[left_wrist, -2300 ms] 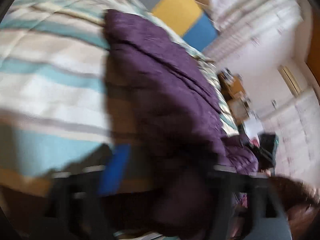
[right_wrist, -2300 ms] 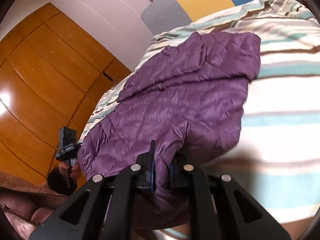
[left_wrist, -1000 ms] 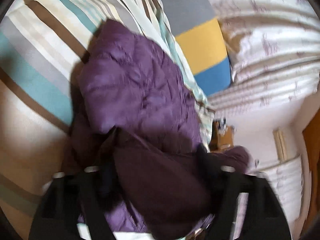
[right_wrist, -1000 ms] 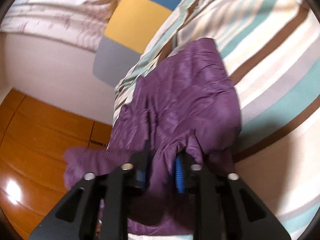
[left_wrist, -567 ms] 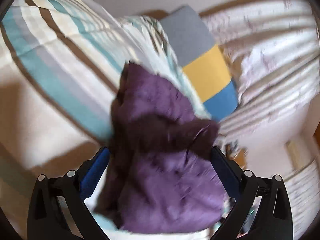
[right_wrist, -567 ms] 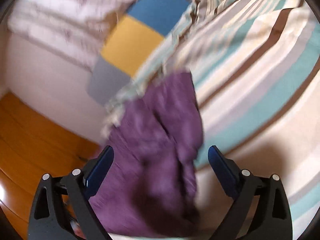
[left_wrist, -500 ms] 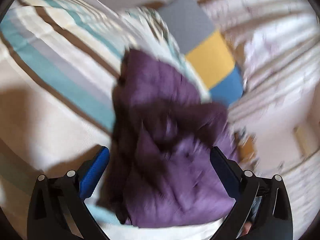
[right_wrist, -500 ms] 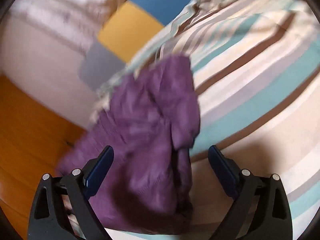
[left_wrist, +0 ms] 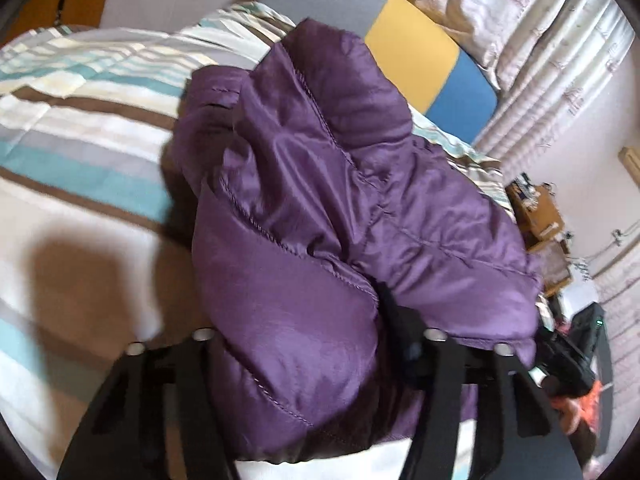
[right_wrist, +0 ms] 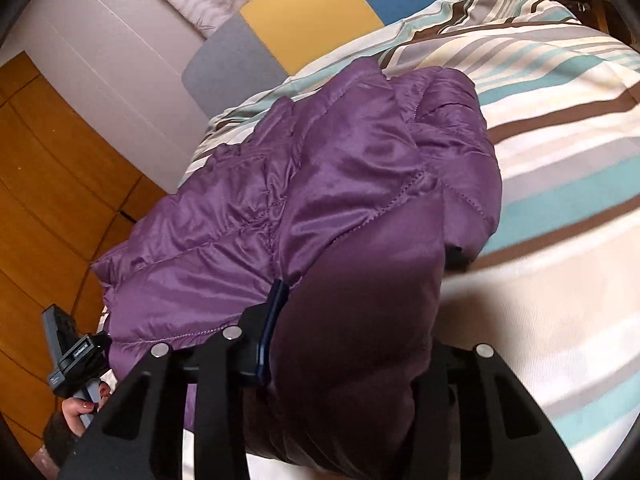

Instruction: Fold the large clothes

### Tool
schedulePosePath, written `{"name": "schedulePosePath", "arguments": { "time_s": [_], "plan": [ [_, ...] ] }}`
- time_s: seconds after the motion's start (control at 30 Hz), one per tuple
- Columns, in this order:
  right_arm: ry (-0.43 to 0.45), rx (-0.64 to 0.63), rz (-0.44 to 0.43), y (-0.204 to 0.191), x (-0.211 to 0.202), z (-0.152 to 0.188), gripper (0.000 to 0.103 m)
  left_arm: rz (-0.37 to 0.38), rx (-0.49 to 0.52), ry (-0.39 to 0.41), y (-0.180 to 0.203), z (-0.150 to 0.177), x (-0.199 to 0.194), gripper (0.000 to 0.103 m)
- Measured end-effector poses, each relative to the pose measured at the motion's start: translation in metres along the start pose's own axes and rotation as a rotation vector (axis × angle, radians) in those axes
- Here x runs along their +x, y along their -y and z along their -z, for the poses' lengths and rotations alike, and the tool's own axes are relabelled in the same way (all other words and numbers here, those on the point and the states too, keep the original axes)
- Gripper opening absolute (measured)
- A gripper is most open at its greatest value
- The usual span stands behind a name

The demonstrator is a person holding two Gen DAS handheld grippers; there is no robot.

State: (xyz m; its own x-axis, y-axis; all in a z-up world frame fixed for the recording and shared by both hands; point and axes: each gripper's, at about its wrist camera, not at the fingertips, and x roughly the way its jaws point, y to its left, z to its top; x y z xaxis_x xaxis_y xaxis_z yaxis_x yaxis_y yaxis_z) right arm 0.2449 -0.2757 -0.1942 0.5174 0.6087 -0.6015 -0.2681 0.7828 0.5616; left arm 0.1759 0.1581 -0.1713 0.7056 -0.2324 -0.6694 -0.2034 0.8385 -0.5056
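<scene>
A purple quilted puffer jacket (left_wrist: 328, 208) lies bunched and partly folded on a striped bed cover (left_wrist: 80, 148). In the left wrist view my left gripper (left_wrist: 304, 344) has its jaws around a thick fold of the jacket's near edge, pressing on the fabric. In the right wrist view the jacket (right_wrist: 304, 200) fills the middle, and my right gripper (right_wrist: 352, 344) likewise holds a thick fold of its near edge between the jaws. The fingertips are mostly hidden by fabric.
A grey, yellow and blue headboard panel (left_wrist: 412, 48) stands behind the bed, with patterned curtains (left_wrist: 540, 40) beside it. Wooden wardrobe doors (right_wrist: 48, 184) are at the left in the right wrist view. The other gripper's handle (right_wrist: 72, 352) shows at lower left.
Half a second ago both grippers were wide open above the dropped jacket. Now both have come down and closed on thick folds at its near edge.
</scene>
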Motion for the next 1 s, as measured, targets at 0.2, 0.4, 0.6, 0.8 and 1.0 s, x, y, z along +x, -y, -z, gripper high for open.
{"name": "schedulePosePath", "arguments": {
  "time_s": [0.2, 0.4, 0.6, 0.8, 1.0],
  "plan": [
    [-0.023, -0.049, -0.019, 0.000, -0.033, 0.020, 0.035, 0.048, 0.042, -0.044, 0.006, 0.035, -0.023, 0.046],
    [-0.055, -0.055, -0.055, 0.012, -0.071, 0.048, 0.035, 0.108, 0.039, -0.067, 0.008, 0.076, -0.046, 0.047],
    [-0.065, -0.078, -0.045, 0.009, -0.087, 0.056, 0.036, 0.117, 0.042, -0.060, 0.018, 0.094, -0.057, 0.047],
    [-0.038, -0.066, 0.022, 0.006, -0.093, 0.046, 0.061, 0.132, -0.043, -0.028, 0.008, 0.085, -0.068, 0.079],
    [0.100, -0.072, 0.092, 0.011, -0.139, 0.031, 0.072, 0.073, -0.082, 0.095, -0.004, 0.059, -0.087, 0.088]
  ]
}}
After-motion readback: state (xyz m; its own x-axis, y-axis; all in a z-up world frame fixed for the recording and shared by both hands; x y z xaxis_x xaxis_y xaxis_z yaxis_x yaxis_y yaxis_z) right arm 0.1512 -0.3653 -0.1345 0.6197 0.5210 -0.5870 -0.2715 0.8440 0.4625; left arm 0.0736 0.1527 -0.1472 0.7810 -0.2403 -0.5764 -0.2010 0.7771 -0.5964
